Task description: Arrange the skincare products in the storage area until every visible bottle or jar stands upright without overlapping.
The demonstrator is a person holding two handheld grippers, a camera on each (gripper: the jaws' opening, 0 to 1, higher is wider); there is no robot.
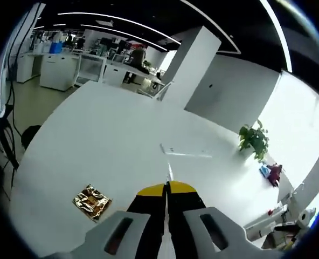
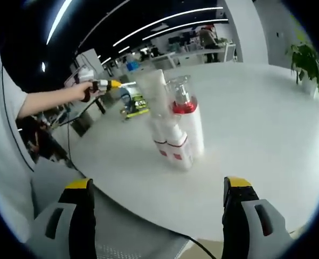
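Bottles (image 2: 178, 129) stand upright, white with red bands, touching; clear-capped.

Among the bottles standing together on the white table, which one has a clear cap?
The bottle with the red collar, standing at the back right of the group. Its clear cap shows the pump inside; the white bottle in front has none.

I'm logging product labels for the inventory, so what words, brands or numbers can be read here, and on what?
No text can be read with confidence.
Green and white package behind the bottles: large print on its face, too blurred to read.
White bottles with red bands: any label too small to read.
Gold foil packet on the white table: pattern only, no legible text.
Flat white card on the table: blank or too faint.
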